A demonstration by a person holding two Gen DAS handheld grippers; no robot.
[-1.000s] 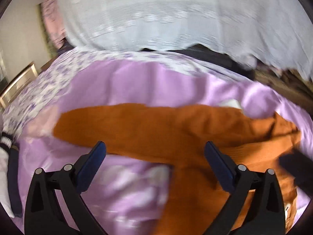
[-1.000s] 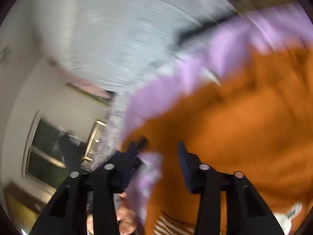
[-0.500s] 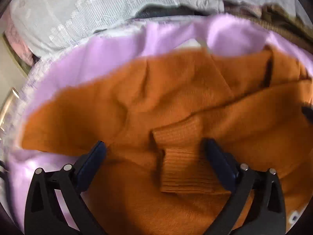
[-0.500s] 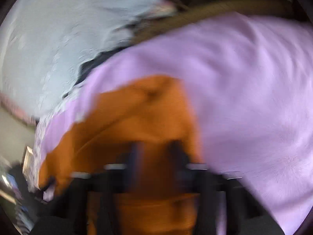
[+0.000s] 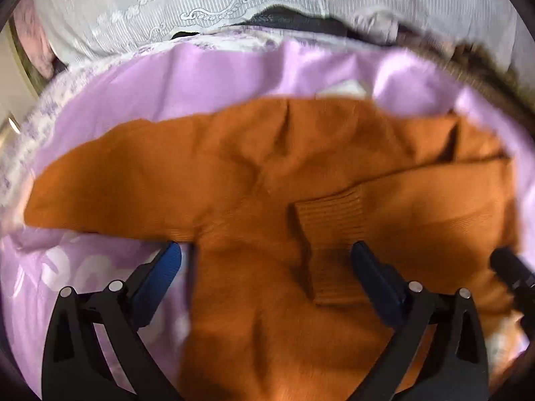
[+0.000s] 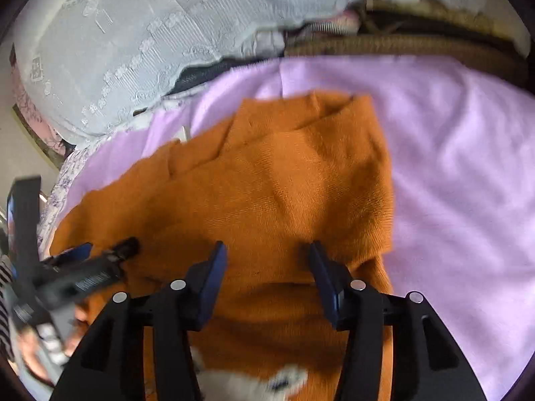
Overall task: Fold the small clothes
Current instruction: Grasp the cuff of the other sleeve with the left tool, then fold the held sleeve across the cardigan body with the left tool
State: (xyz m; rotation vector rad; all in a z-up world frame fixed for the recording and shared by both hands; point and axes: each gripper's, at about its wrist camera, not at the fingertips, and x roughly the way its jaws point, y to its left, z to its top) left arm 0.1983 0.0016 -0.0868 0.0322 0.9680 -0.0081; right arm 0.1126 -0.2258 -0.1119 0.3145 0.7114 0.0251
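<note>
An orange knit sweater [image 5: 254, 180] lies spread on a lilac blanket [image 5: 200, 77]. One sleeve is folded across the body, and its ribbed cuff [image 5: 331, 230] rests on the chest. My left gripper [image 5: 265, 262] hovers open just above the sweater near that cuff, with nothing between its blue pads. In the right wrist view the sweater [image 6: 284, 183] fills the middle. My right gripper [image 6: 267, 265] is low over it, its jaws opening and not pressing on any cloth. The left gripper [image 6: 83, 277] shows at that view's left edge, with a hand [image 6: 33, 351] behind it.
White lace-trimmed bedding [image 5: 200, 10] is piled along the far side. A brown woven edge [image 6: 401, 45] runs at the back right. A floral sheet [image 5: 20, 147] shows at the left. A white label [image 6: 287, 377] sits on the sweater's near edge.
Both grippers have sunk closer to the sweater. A sleeve that was spread out now lies folded across the body. The right gripper was shut half a second ago and now stands open.
</note>
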